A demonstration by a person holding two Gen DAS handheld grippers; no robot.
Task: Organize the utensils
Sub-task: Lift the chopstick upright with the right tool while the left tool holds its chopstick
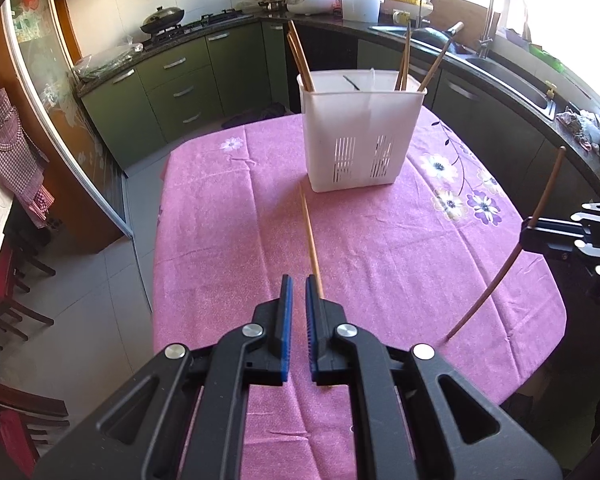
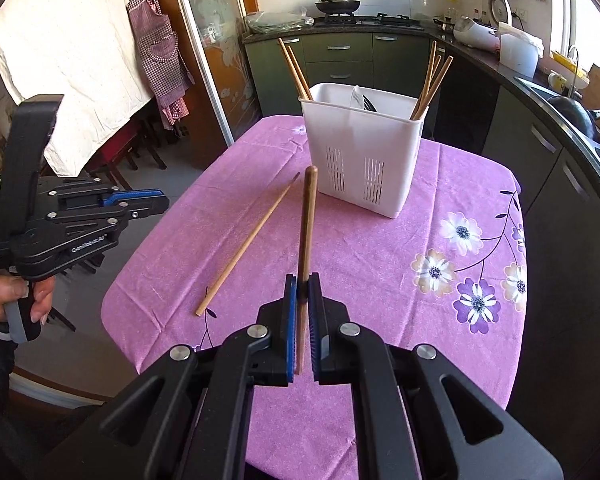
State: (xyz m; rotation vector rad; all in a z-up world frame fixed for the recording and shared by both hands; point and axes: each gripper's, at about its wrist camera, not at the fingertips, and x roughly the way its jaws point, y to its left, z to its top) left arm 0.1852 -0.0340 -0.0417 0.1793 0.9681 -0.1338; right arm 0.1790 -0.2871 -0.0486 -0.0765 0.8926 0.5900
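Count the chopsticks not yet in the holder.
2. A dark chopstick is clamped upright in the right gripper; a light chopstick lies loose on the pink tablecloth, in front of the white holder. None seem hidden.

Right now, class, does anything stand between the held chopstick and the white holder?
Nothing visible does. The right gripper holds the dark chopstick above bare tablecloth, and the white utensil holder stands open-topped beyond it.

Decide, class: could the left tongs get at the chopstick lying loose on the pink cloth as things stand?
Probably yes. The left tongs are shut and hold nothing, and the loose chopstick lies bare on the pink cloth just ahead of them. The right tongs, gripping another chopstick, stay off to the side.
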